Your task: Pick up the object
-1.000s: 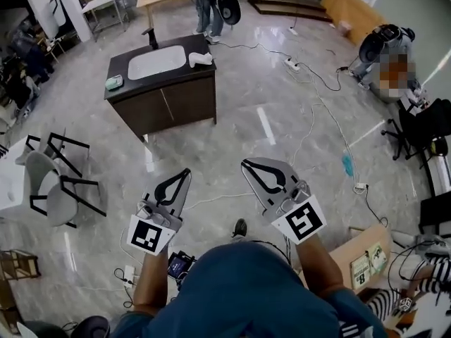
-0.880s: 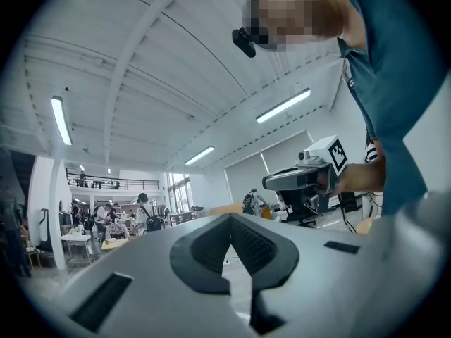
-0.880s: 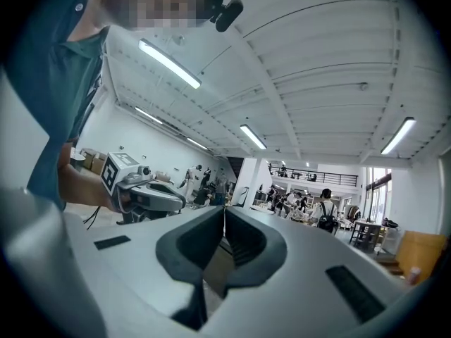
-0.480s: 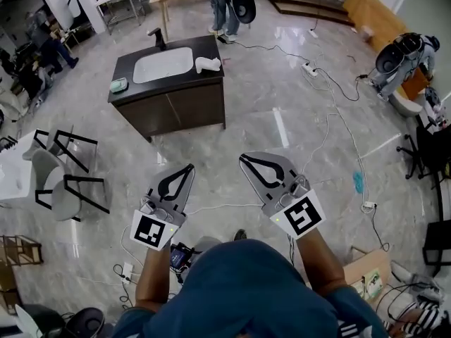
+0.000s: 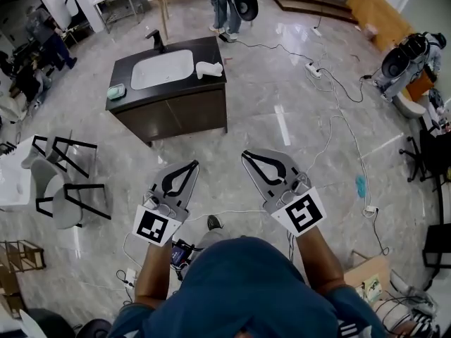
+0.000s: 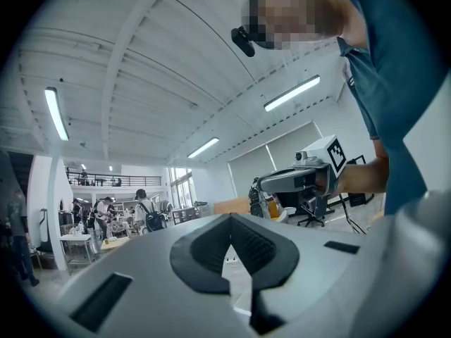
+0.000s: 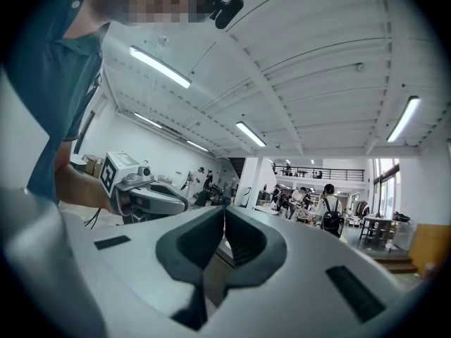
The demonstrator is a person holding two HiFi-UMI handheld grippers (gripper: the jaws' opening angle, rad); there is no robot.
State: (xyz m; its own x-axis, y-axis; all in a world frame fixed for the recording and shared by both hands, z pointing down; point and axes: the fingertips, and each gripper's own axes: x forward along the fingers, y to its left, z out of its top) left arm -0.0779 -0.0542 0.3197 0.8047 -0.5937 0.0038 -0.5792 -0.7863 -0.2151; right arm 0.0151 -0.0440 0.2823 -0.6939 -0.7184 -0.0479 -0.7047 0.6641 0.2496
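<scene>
Seen from above on a pale marble floor (image 5: pixel 282 83), well short of a dark desk (image 5: pixel 180 115). At far left, grey chairs (image 5: pixel 63 192) with black frames. On the desk's left corner, a green dish (image 5: pixel 116 91). Next to it, a white basin (image 5: pixel 162 67) with a black tap (image 5: pixel 156 41) behind. On the desk's right end, just beside the basin, the white object (image 5: pixel 209 69), well apart from both pairs of tongs.

Lower down, holds the left tongs (image 5: pixel 193 165) closed tip to tip with nothing between, pointing up the frame toward the desk, left cube (image 5: pixel 155 225) at the wrist end. Beside them, holds the right tongs (image 5: pixel 245 155) likewise closed and empty, right cube (image 5: pixel 304 213) at the wrist end. Same in both gripper views: black pads meeting at the point, only the hall showing through the gap below.

Between the two forearms, one shoe (image 5: pixel 213 222) on the floor. Further right, white cables (image 5: pixel 331 125) trailing across the marble from a power strip (image 5: pixel 313 70). At the right edge, a black office chair (image 5: pixel 431 150). Low in the corner, a cardboard box (image 5: pixel 370 273).
</scene>
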